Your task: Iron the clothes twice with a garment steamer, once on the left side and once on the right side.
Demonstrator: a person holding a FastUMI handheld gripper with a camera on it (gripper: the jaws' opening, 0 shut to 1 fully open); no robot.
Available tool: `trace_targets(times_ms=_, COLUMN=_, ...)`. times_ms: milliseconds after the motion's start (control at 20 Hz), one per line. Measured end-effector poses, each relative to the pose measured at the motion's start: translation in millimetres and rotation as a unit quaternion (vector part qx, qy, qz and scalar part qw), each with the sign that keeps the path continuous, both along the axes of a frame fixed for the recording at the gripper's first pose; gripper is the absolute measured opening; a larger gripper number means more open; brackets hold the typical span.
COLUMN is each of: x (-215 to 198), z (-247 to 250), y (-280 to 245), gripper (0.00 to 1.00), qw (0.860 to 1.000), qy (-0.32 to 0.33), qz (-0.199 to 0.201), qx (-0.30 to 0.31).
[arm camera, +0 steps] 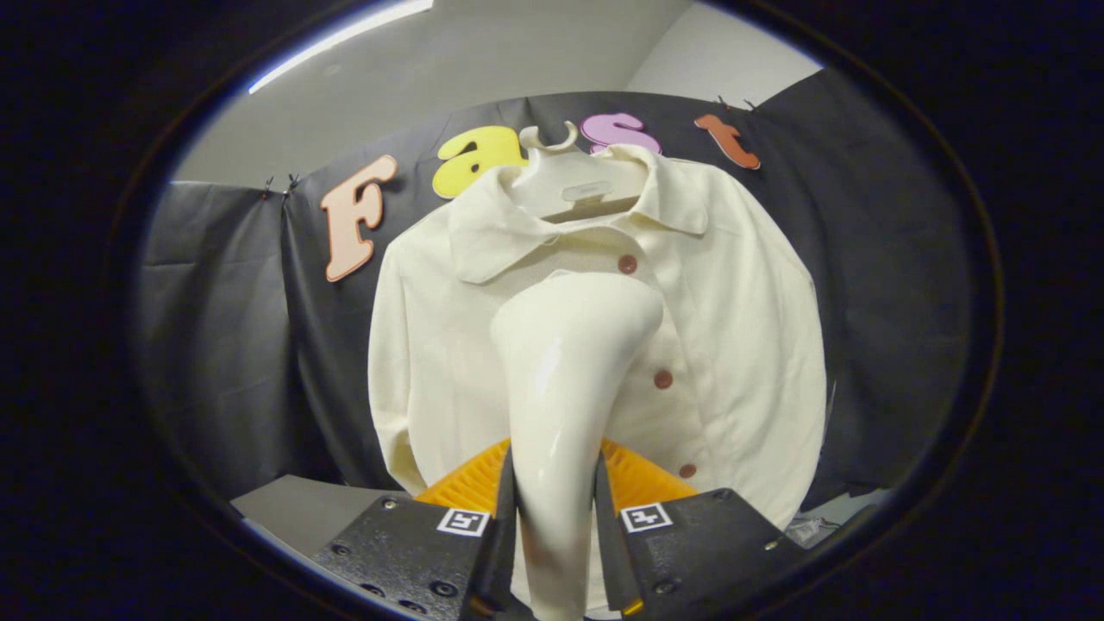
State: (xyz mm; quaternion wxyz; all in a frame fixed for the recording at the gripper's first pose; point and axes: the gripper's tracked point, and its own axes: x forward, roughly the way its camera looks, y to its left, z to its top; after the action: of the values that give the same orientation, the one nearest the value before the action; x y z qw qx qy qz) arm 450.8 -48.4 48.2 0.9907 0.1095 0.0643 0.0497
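Note:
A cream shirt (733, 345) with small brown buttons hangs on a pale hanger (580, 185) against the black cloth wall. My gripper (555, 492) is shut on the handle of a cream garment steamer (565, 371), both fingers pressing its sides. The steamer rises straight up from between the fingers. Its wide head sits in front of the shirt's chest, just left of the button row and a little below the collar. Whether the head touches the cloth I cannot tell.
An orange ribbed object (642, 479) lies just beyond the fingers, under the shirt's hem. A grey table surface (302, 509) shows to the lower left. The black cloth wall (880, 259) closes off the back and both sides.

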Motion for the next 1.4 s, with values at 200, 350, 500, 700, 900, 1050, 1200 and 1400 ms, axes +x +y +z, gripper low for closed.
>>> trace_targets(times_ms=200, x=-4.2, z=-19.8, y=0.4, gripper=0.41, qw=1.000, qy=0.022, qz=0.003, qx=0.013)
trace_targets(times_ms=350, x=-8.2, z=-31.0, y=2.5, gripper=0.42, qw=0.999, qy=0.032, qz=0.007, qx=0.013)
trace_targets(times_ms=500, x=-14.6, z=-49.9, y=5.0, gripper=0.42, qw=0.999, qy=0.050, qz=0.013, qx=0.013)
trace_targets(times_ms=700, x=-18.6, z=-71.9, y=9.7, gripper=0.42, qw=0.997, qy=0.067, qz=0.019, qx=0.018)
trace_targets(times_ms=900, x=-24.3, z=-92.1, y=12.2, gripper=0.42, qw=0.996, qy=0.082, qz=0.025, qx=0.019)
trace_targets(times_ms=1050, x=-30.2, z=-109.6, y=14.8, gripper=0.42, qw=0.995, qy=0.092, qz=0.033, qx=0.017)
trace_targets(times_ms=1200, x=-35.3, z=-128.5, y=13.9, gripper=0.42, qw=0.995, qy=0.095, qz=0.029, qx=0.025)
trace_targets(times_ms=1400, x=-45.1, z=-162.0, y=16.6, gripper=0.42, qw=0.993, qy=0.113, qz=0.029, qx=0.032)
